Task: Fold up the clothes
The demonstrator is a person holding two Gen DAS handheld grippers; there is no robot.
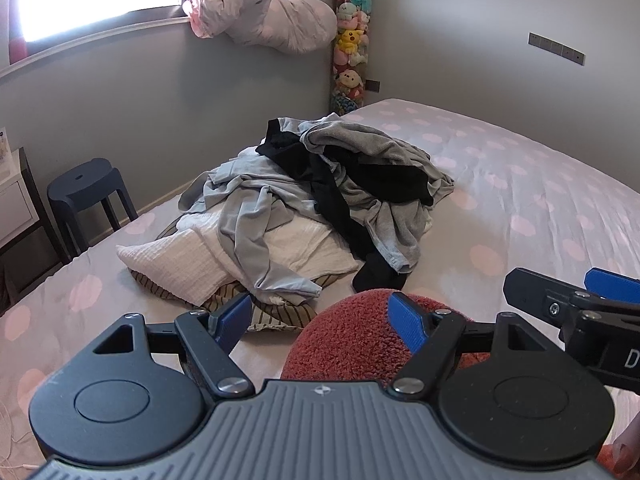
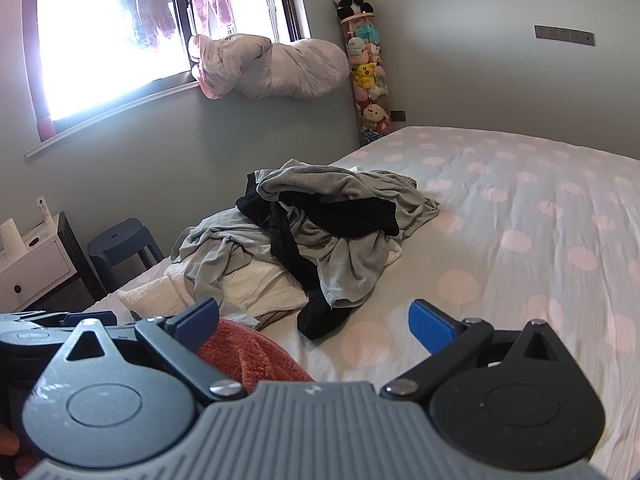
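Both tongs stand wide open and hold nothing. Blue pads of the left gripper [image 1: 324,320] sit at the lower middle of its view, and those of the right gripper [image 2: 314,322] at the lower middle of its own, with bare bedding showing through the gap.

Nearest, at the bottom of both views, lies a rust-red fuzzy cloth [image 1: 360,340], partly hidden under the left tool's right finger; whether that finger touches it I cannot tell. Just beyond it, a black sock-like end [image 1: 378,274] trails off the heap toward the lower centre.

The heap of clothes [image 1: 312,208] fills the middle of the frame, on the dotted bedsheet [image 1: 540,208]: a striped piece lowest, white textured cloth over it, a pale grey long-sleeved top [image 1: 256,216] draped down the left, black and darker grey garments tangled on top.

Judging from this, the step is picking one garment out. It would go best by taking a loose top piece, pinching a single layer at an edge, and lifting slowly so neighbours slide off. The open sheet at the right of the frame looks a good place to spread it.

Farther off, a dark stool [image 1: 90,192] stands at the left.
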